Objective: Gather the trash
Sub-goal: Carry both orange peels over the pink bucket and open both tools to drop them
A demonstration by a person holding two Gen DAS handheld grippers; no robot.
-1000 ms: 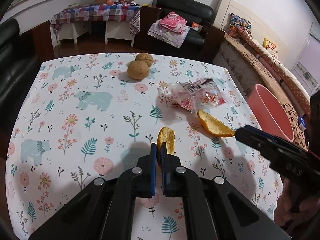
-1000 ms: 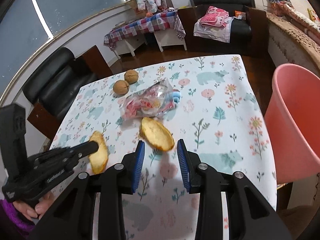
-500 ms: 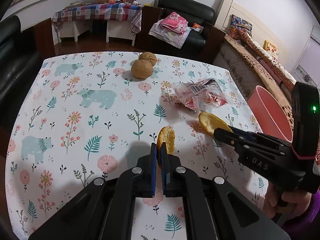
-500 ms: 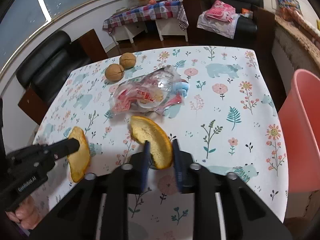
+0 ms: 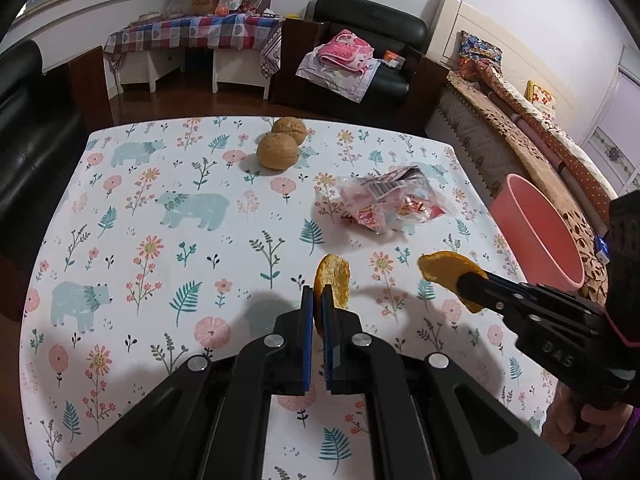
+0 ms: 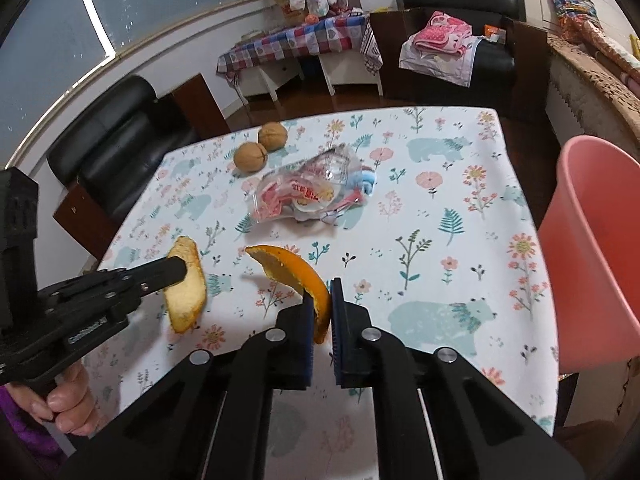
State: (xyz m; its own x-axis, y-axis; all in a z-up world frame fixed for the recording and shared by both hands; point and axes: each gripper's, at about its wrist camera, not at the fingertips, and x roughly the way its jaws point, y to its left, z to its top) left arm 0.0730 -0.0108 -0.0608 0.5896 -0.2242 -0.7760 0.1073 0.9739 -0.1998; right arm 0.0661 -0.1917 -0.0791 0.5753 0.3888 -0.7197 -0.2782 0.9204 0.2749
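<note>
My left gripper [image 5: 316, 298] is shut on a piece of orange peel [image 5: 334, 282], held above the floral tablecloth [image 5: 160, 220]; it also shows in the right wrist view [image 6: 186, 284]. My right gripper [image 6: 320, 294] is shut on a second orange peel [image 6: 290, 270], lifted off the cloth; this peel also shows in the left wrist view [image 5: 450, 276]. A crumpled clear snack wrapper [image 5: 394, 204] lies mid-table, also in the right wrist view [image 6: 312, 194]. A pink bin [image 6: 592, 252] stands beside the table's right edge.
Two walnuts [image 5: 280, 144] sit near the table's far edge, also in the right wrist view [image 6: 260, 148]. Black armchairs stand to the left and behind. A sofa with patterned covers [image 5: 540, 128] runs behind the bin.
My right gripper closed on the second orange peel and lifted it off the cloth. My left gripper kept its peel and stayed about where it was.
</note>
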